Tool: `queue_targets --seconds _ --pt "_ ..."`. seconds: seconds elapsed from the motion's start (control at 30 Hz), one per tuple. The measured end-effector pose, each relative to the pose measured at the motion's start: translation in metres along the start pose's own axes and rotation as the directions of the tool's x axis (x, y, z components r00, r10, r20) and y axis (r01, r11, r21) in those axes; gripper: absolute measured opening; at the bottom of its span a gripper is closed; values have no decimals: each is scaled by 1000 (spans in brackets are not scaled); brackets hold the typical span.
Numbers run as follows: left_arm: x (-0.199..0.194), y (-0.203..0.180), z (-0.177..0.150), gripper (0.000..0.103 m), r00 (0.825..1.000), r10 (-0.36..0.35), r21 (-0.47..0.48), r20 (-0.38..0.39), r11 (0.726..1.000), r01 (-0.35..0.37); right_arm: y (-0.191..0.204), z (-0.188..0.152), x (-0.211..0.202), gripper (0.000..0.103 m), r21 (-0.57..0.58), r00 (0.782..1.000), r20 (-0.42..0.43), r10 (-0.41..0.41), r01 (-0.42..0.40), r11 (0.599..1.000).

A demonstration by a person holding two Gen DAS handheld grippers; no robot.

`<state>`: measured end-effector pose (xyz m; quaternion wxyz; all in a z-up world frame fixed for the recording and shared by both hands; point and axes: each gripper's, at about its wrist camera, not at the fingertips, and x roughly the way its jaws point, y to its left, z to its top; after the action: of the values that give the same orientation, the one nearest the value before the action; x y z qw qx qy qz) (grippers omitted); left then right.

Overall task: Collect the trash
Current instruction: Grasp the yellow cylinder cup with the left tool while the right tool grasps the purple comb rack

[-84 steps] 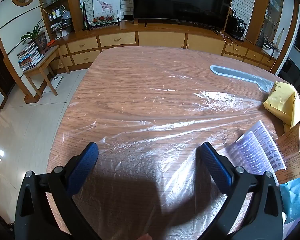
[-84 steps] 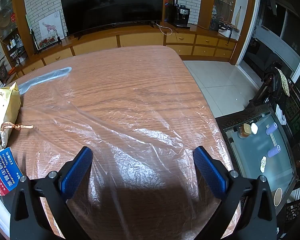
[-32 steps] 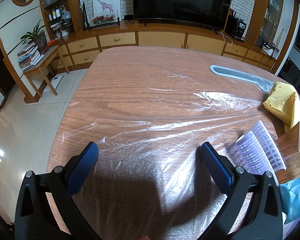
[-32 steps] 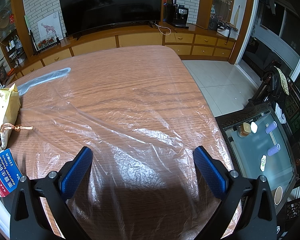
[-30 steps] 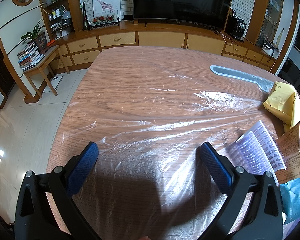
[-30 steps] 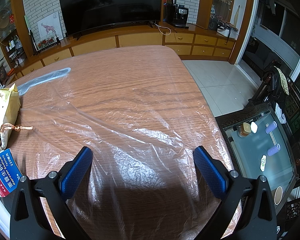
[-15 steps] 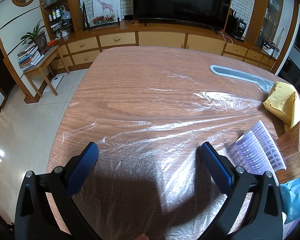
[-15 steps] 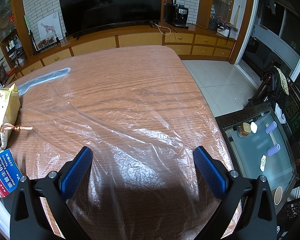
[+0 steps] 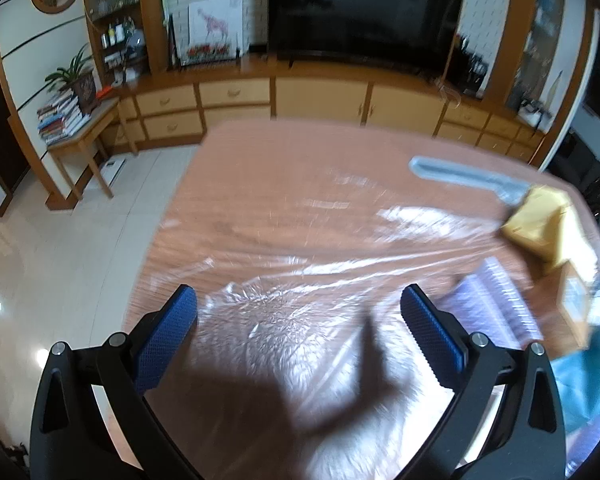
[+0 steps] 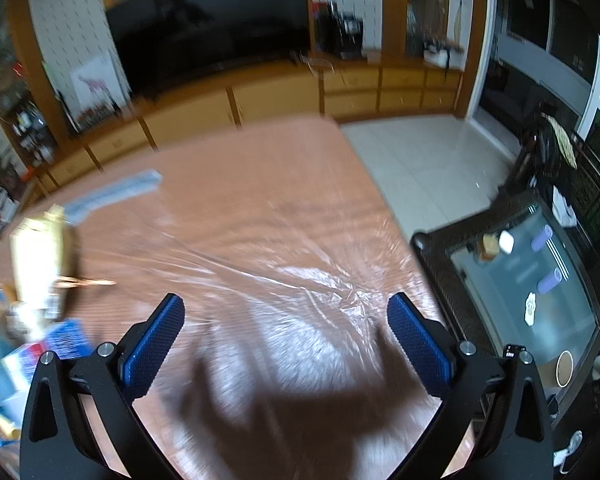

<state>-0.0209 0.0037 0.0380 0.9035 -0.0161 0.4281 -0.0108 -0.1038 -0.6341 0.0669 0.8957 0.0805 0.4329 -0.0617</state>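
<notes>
Both grippers, left point(image 9: 299, 322) and right point(image 10: 286, 330), hover spread and empty above the crinkled clear plastic sheet point(image 9: 300, 280) covering the wooden table point(image 9: 260, 168), probably poised to gather it.

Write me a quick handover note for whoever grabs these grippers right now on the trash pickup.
Left gripper: open, empty, above the clear plastic sheet on the table.
Right gripper: open, empty, above the same sheet.
Trash sits between the two grippers: yellow bag, brown box, striped leaflet, blue-and-red box, grey strip farther back.
Both views are motion-blurred.
Done: nothing gripped, no item visibly collected.
Left: pick up each piece and likely the sheet. No bin is in view, so find where it goes.
</notes>
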Motion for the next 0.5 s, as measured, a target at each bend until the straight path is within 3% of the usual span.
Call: queue_targets --seconds 0.13,0.3,0.5 --pt "-44 -4 -12 101 996 -78 28 49 997 77 21 -15 -53 99 -89 998 25 63 -60 994" --pt "-94 -35 -48 101 976 -216 131 41 969 209 58 -61 -102 99 -216 985 -34 171 -175 961" --pt "-122 -85 -92 102 946 -322 291 -43 902 320 102 -114 -107 99 -299 962 -172 214 -257 919"
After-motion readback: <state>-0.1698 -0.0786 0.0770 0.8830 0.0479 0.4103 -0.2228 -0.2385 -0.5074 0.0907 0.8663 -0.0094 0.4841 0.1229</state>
